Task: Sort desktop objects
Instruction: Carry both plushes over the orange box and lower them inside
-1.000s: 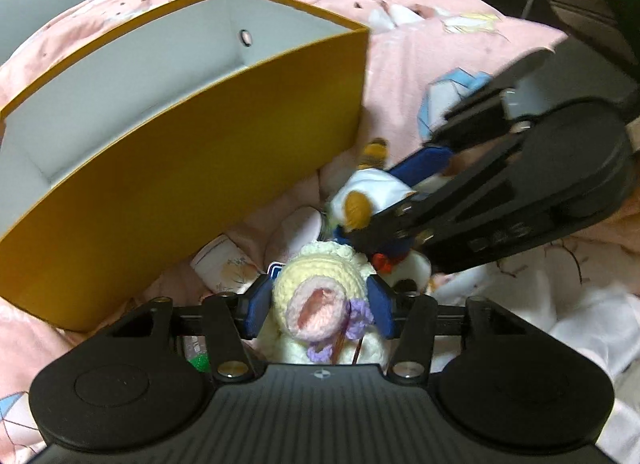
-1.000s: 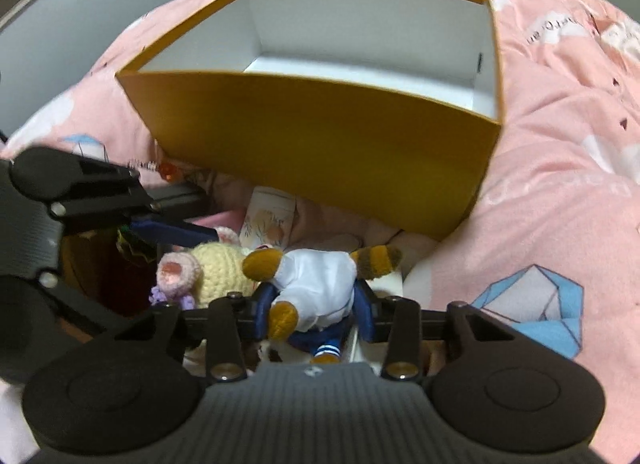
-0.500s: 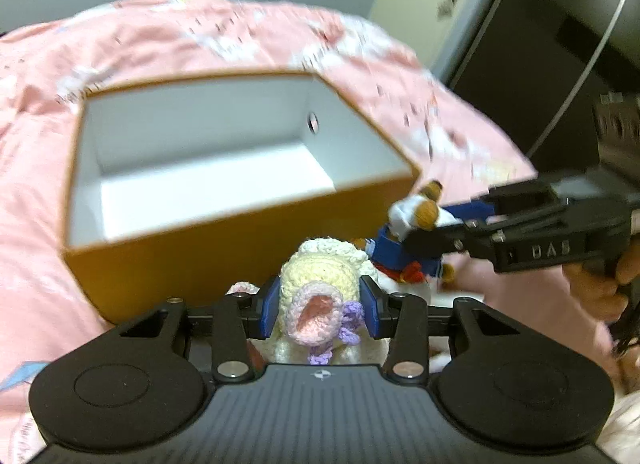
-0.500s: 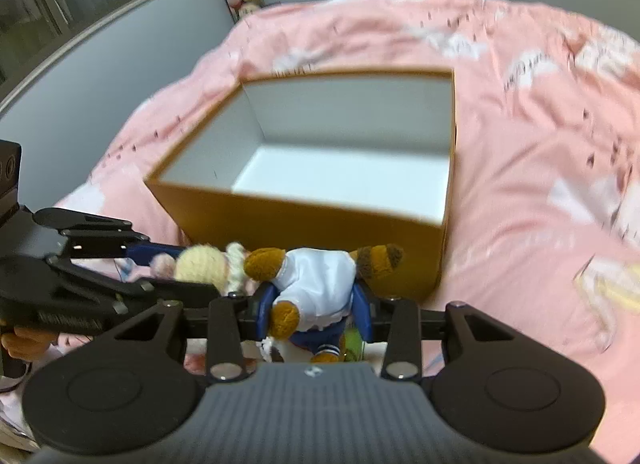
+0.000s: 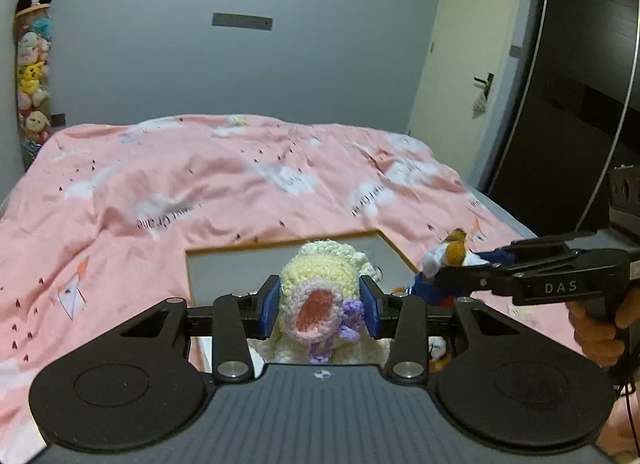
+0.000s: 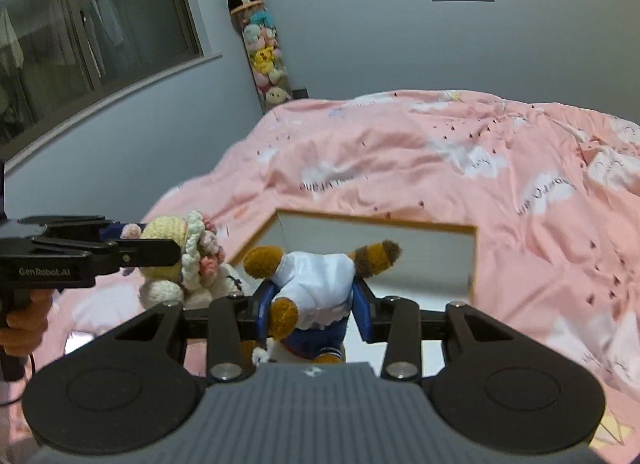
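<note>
A crocheted cream doll (image 5: 316, 296) sits low in the frame's centre, pinched by the left tongs (image 5: 320, 306), whose jaws have just been closing on it. The right tongs (image 6: 316, 306) grip a brown plush in white and blue (image 6: 316, 288). Both hang before an orange box (image 6: 472, 260) on the pink bed (image 6: 440, 167).

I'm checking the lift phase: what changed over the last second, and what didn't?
Both tools rose from beside the orange box to above its rim. The left tool, its jaws having just closed slightly, holds the crocheted doll; the right tool holds the plush bear. Both grips held throughout; the box stayed on the pink duvet.
</note>
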Motion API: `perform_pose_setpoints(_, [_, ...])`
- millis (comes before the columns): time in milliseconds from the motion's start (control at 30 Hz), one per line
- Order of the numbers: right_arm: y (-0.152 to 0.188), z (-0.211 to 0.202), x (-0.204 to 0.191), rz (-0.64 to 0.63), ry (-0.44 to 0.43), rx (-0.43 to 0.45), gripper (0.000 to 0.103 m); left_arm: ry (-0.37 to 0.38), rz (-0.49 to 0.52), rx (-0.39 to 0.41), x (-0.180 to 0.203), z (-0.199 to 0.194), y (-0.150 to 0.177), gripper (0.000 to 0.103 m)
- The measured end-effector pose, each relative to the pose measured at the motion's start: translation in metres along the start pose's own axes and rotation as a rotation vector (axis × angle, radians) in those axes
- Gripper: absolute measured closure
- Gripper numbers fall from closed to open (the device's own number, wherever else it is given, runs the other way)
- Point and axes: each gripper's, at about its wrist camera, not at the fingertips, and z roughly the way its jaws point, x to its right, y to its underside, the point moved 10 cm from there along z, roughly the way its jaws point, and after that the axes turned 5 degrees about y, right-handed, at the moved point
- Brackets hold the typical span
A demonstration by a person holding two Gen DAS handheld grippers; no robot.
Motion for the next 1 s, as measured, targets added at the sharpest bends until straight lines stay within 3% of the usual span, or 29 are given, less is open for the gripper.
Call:
perform_pose_setpoints(100, [-0.01, 0.023, -0.001, 0.02, -0.001, 0.004, 0.061, -0.026, -0.007, -0.008, -0.012, 0.015, -0.006, 0.055])
perform_pose_setpoints(267, [-0.017, 0.07, 0.0, 0.041, 0.008, -0.035, 0.061, -0.02, -0.041, -0.105, -0.03, 0.035, 0.007, 0.055])
perform_pose_setpoints(367, [-0.02, 0.085, 0.003, 0.068, 0.019, -0.044, 0.061, -0.07, -0.034, -0.092, -0.04, 0.037, 0.009, 0.055])
perform_pose_setpoints(467, [-0.042, 0.079, 0.007, 0.098, 0.013, 0.03, 0.061, -0.112, 0.006, -0.057, -0.044, 0.037, 0.0, 0.055])
perform_pose_setpoints(567, [-0.054, 0.083, 0.005, 0.075, 0.032, 0.053, 0.061, -0.094, 0.002, -0.079, -0.047, 0.05, -0.001, 0.055])
perform_pose_setpoints(767, [-0.015, 0.141, -0.003, 0.029, 0.038, -0.128, 0.062, -0.131, 0.061, -0.13, -0.054, 0.081, 0.021, 0.055])
perform_pose_setpoints(900, [0.018, 0.17, 0.005, 0.104, -0.023, -0.279, 0.062, -0.119, 0.108, -0.162, -0.054, 0.089, 0.039, 0.055])
perform_pose_setpoints(1000, [0.032, 0.183, 0.005, 0.119, -0.038, -0.338, 0.062, -0.122, 0.132, -0.181, -0.056, 0.095, 0.051, 0.055])
